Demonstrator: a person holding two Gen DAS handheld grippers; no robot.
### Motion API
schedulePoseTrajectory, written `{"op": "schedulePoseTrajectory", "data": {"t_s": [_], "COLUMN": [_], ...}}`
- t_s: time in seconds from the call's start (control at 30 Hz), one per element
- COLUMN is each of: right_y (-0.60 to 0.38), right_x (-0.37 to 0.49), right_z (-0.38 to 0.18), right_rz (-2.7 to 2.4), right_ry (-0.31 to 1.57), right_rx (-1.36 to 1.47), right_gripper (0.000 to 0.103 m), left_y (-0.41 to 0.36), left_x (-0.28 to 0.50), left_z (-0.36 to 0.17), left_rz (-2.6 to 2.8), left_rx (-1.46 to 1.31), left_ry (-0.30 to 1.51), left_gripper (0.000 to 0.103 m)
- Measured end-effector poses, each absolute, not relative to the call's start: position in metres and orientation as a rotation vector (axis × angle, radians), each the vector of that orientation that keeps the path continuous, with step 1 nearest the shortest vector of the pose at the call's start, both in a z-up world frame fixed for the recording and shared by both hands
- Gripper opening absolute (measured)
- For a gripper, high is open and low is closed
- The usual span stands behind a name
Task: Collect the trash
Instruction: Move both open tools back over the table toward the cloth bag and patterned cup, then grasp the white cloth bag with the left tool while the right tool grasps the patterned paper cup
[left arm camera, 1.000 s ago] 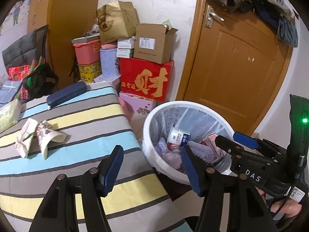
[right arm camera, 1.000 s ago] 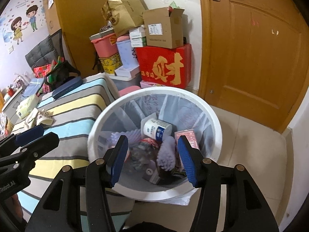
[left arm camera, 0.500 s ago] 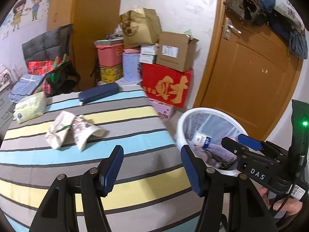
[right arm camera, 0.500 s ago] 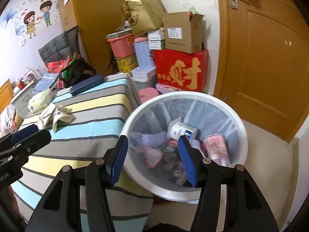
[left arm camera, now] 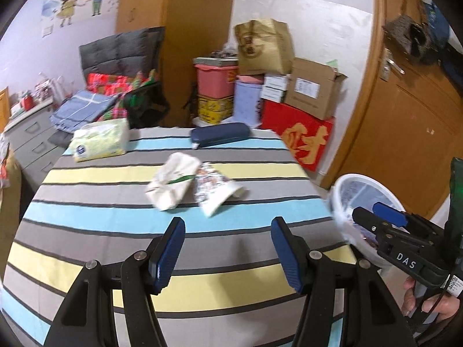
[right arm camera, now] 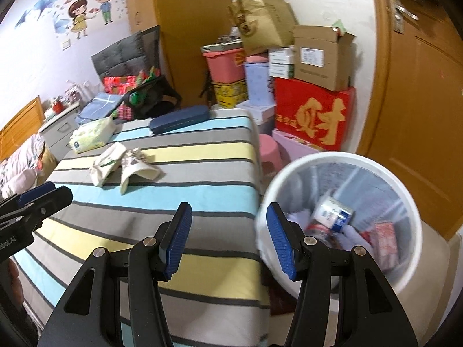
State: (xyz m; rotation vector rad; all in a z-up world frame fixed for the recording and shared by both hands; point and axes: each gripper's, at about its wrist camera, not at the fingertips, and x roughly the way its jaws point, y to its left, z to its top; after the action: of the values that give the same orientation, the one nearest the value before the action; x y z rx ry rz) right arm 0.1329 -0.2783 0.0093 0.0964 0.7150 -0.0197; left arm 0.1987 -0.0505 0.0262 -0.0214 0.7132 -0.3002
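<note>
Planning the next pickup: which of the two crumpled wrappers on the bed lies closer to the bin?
The printed wrapper, right of the plain white wrapper, on the bin side.

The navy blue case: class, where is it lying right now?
In both views the navy blue case lies at the striped table's far edge, right of the tissue pack, behind the crumpled wrappers.

The left gripper [left arm camera: 228, 248] and right gripper [right arm camera: 228, 237] hover side by side, jaws apparently wide apart and holding nothing.
</note>
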Motion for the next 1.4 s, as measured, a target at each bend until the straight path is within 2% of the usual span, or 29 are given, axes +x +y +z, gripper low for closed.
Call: {"op": "schedulePoseTrajectory", "data": {"t_s": [0.53, 1.4], "right_y": [-0.219, -0.184], "right_x": [0.182, 0.239], "right_z": [-0.005, -0.032], "right_rz": [0.164, 0.255], "right_ry": [0.768, 0.876], "right_rx": [0.020, -0.232], "right_gripper": [0.055, 0.056], "left_y": [0.006, -0.008], "left_x": [0.250, 0.349], "left_z": [0.002, -0.037], "left_rz": [-0.237, -0.330], "left_rx": [-0.046, 0.022], "left_ry": [0.773, 0.894], "left_gripper": [0.061, 0.064]}}
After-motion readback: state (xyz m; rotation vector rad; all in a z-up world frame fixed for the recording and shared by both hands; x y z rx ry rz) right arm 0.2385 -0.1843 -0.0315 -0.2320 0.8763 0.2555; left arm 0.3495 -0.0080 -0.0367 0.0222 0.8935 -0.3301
